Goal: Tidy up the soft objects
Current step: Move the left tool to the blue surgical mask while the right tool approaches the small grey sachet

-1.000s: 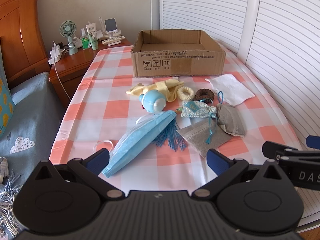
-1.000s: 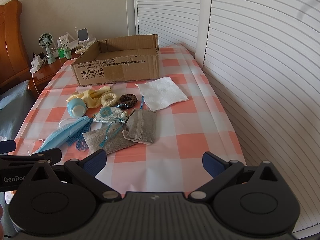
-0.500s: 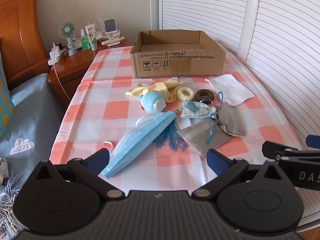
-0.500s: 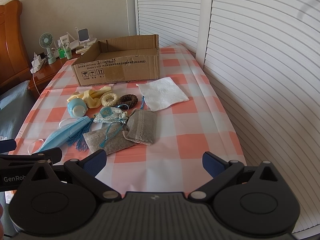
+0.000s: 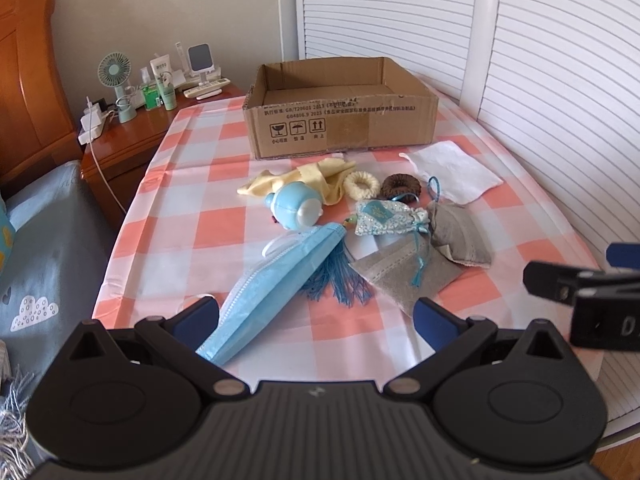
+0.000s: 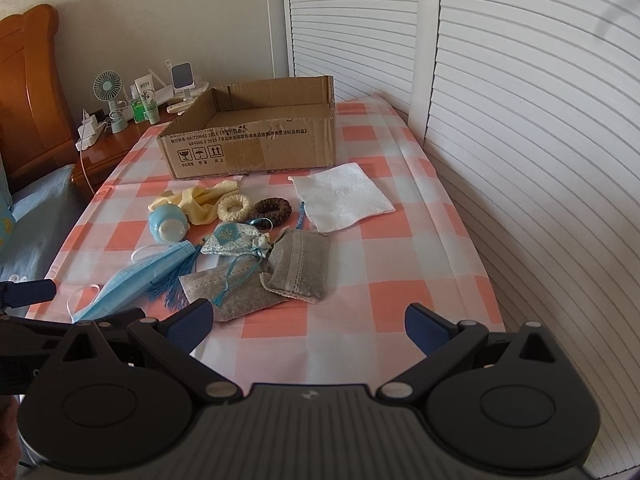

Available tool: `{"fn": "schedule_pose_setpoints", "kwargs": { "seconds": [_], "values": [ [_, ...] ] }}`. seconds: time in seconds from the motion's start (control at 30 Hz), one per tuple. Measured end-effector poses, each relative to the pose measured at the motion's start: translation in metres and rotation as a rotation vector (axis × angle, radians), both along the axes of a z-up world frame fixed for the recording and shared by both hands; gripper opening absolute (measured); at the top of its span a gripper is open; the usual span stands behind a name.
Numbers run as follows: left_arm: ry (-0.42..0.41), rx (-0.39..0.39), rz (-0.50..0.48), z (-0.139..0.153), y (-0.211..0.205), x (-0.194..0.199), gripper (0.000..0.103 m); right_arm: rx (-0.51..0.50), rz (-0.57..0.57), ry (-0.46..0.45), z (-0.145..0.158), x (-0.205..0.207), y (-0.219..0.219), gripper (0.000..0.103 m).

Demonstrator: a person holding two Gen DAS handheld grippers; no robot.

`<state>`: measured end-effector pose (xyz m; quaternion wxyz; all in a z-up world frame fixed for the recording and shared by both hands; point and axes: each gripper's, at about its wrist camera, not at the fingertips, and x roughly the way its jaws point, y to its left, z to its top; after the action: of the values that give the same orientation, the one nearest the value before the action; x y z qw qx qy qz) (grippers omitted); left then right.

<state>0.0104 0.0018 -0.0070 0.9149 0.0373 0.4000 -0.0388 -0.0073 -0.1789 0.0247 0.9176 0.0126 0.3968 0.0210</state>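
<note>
Soft items lie on the checked tablecloth (image 5: 208, 236): a blue face mask (image 5: 276, 280), two grey sachets (image 5: 404, 276) (image 6: 300, 266), a patterned blue pouch (image 5: 386, 218), a blue tassel (image 5: 340, 280), yellow cloth (image 5: 308, 178), cream scrunchie (image 5: 362, 185), brown scrunchie (image 5: 401, 187), a white cloth (image 5: 454, 176) and a round blue toy (image 5: 294, 210). An empty cardboard box (image 5: 340, 120) stands behind them. My left gripper (image 5: 316, 316) is open, empty, just before the mask. My right gripper (image 6: 308, 322) is open, empty, near the front sachet.
A wooden nightstand (image 5: 120, 148) with a small fan (image 5: 116, 80), bottles and a charger stands at the left. A bed with blue bedding (image 5: 44, 240) lies left of the table. White louvred doors (image 6: 520, 120) run along the right.
Both grippers have moved slightly forward toward the pile. The right gripper sits higher at the right edge of the left wrist view. Nothing on the table has moved.
</note>
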Motion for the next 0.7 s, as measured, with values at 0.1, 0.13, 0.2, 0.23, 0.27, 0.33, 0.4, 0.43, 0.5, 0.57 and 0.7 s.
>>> {"fn": "schedule_pose_setpoints", "kwargs": {
  "seconds": [0.1,0.13,0.2,0.23,0.27,0.33,0.4,0.43,0.5,0.57,0.7],
  "values": [
    [0.005,0.002,-0.016,-0.008,0.003,0.004,0.102,0.005,0.014,-0.019,0.001,0.003,-0.001,0.103],
    [0.008,0.002,-0.019,-0.011,0.005,0.006,0.102,0.003,0.019,-0.025,0.001,0.004,-0.001,0.103],
    [0.007,0.003,-0.02,-0.016,0.008,0.008,0.102,-0.008,0.026,-0.04,0.0,0.006,-0.002,0.103],
    [0.01,0.009,-0.02,-0.019,0.009,0.01,0.102,-0.015,0.027,-0.045,-0.001,0.008,-0.003,0.103],
    [0.011,0.015,-0.021,-0.022,0.01,0.012,0.102,-0.018,0.028,-0.048,-0.002,0.009,-0.004,0.103],
    [0.024,0.026,-0.02,-0.028,0.012,0.016,0.102,-0.019,0.028,-0.046,-0.004,0.013,-0.006,0.103],
    [0.038,0.028,-0.026,-0.033,0.014,0.02,0.102,-0.01,0.027,-0.041,-0.007,0.016,-0.01,0.103],
    [0.044,0.029,-0.027,-0.036,0.014,0.022,0.102,-0.006,0.027,-0.036,-0.009,0.018,-0.011,0.103],
    [0.048,0.031,-0.038,-0.042,0.015,0.023,0.102,-0.004,0.029,-0.024,-0.014,0.021,-0.013,0.103],
    [0.059,0.041,-0.046,-0.047,0.015,0.026,0.102,-0.012,0.025,-0.01,-0.018,0.024,-0.013,0.103],
    [0.084,0.048,-0.057,-0.057,0.016,0.032,0.102,-0.011,0.02,0.004,-0.024,0.03,-0.015,0.103]
  ]
}}
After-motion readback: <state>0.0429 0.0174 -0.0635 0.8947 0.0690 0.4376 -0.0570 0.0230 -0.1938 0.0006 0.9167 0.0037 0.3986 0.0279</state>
